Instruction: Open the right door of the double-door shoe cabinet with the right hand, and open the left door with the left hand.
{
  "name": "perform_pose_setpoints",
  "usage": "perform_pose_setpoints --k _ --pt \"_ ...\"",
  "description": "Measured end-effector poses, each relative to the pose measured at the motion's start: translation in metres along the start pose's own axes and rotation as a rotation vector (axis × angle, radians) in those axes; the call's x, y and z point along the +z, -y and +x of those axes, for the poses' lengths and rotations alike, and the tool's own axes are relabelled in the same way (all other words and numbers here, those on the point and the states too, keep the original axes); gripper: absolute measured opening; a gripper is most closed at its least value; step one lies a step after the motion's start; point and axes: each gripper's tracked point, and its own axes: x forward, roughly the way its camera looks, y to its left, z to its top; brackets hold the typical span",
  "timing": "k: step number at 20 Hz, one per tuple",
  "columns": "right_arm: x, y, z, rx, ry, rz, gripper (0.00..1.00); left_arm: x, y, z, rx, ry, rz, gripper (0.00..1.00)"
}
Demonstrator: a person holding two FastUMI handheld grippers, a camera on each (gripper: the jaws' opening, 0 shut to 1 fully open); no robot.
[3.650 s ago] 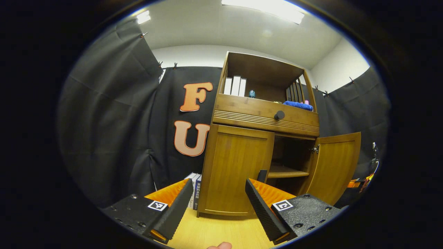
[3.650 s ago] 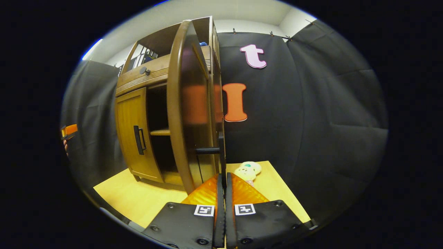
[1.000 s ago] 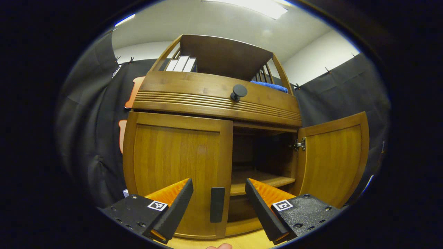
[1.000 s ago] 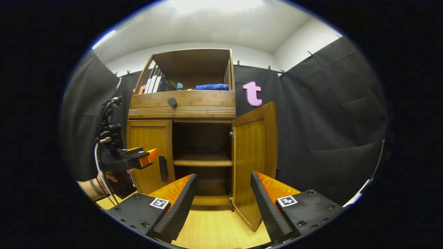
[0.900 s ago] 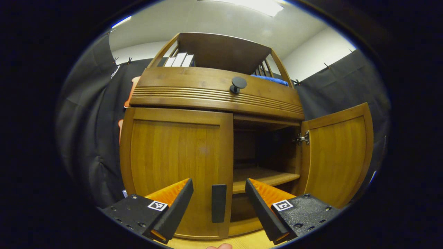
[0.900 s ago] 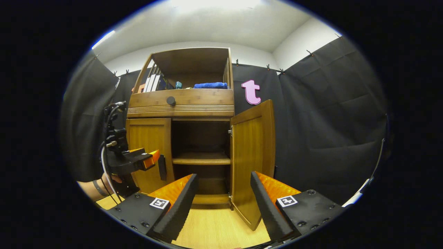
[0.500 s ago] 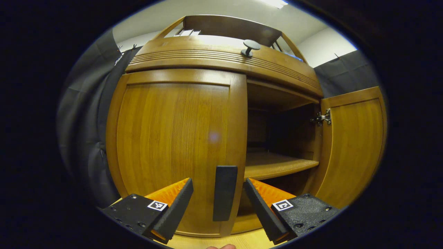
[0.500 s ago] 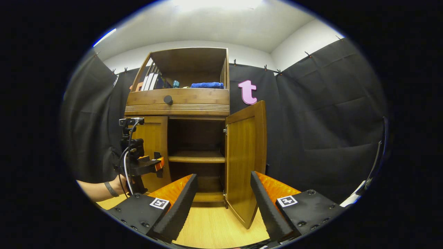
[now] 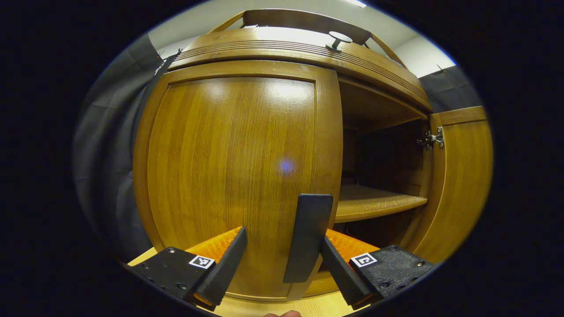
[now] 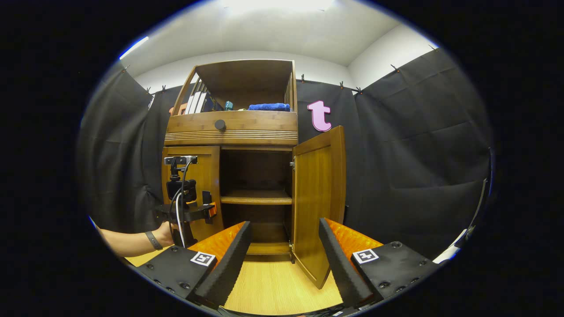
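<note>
- We have the left tool (image 9: 275, 264) spread wide, with the black handle (image 9: 308, 237) of the closed left door (image 9: 233, 176) standing between its fingers, nearer the right-hand one; whether that finger already touches the handle we cannot tell.
- To do this step well, we judge we should centre the handle in the gap, close both fingers squarely on the bar, then pull along the door's arc about its hinges on the far left edge, not straight back.
- We should grip before pulling; a one-sided hook could slip off the smooth bar.
- The right tool (image 10: 284, 259) hangs spread and empty, well back from the cabinet (image 10: 231, 127), so it is out of the left door's swing.
- The right door (image 10: 319, 198) stands open ahead of the right tool, slightly to its right; the shelf (image 10: 255, 198) inside is bare.
- The handle's lower end is cut off behind the right-hand finger in the left gripper view.
- The left door's hinges are hidden.
- In the right gripper view the left tool (image 10: 207, 210) covers much of the handle (image 10: 206, 197), and the hand (image 10: 165, 233) holding it is partly hidden.
</note>
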Motion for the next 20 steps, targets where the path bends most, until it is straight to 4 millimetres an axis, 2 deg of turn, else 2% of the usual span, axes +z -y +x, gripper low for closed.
perform_pose_setpoints --k 2,3,5,7,8,11,12,13,19,20 --pt "-0.001 -0.002 -0.001 0.004 -0.003 0.002 1.0 0.002 0.002 0.0 0.0 0.011 0.018 0.99" --pt "-0.001 -0.002 -0.002 0.004 -0.005 0.002 1.0 0.0 0.009 0.002 -0.022 0.011 0.015 0.95" --pt "-0.002 0.0 -0.003 0.001 -0.006 0.004 0.98 0.0 0.028 0.003 -0.078 0.005 0.005 0.66" --pt "-0.002 0.002 -0.007 -0.009 -0.006 0.006 0.98 -0.001 0.027 0.003 -0.044 -0.002 0.06 0.36" --pt "-0.002 0.004 -0.009 -0.014 -0.004 0.006 1.0 -0.001 0.026 0.003 -0.037 0.001 0.062 0.35" --pt "-0.001 0.009 -0.014 -0.03 0.0 0.005 0.98 -0.002 0.026 0.001 -0.035 0.005 0.043 0.27" --pt "-0.002 0.01 -0.016 -0.032 0.0 0.003 1.0 -0.002 0.027 -0.003 -0.038 0.008 0.05 0.25" --pt "-0.001 0.009 -0.018 -0.033 0.001 0.0 0.98 -0.001 0.026 -0.006 -0.044 0.009 0.049 0.26" --pt "0.002 -0.001 -0.022 -0.01 0.013 -0.017 1.0 0.0 0.02 -0.055 -0.09 -0.044 0.032 0.26" --pt "0.002 -0.003 -0.022 -0.005 0.013 -0.019 0.94 0.001 0.017 -0.064 -0.091 -0.049 0.04 0.25"
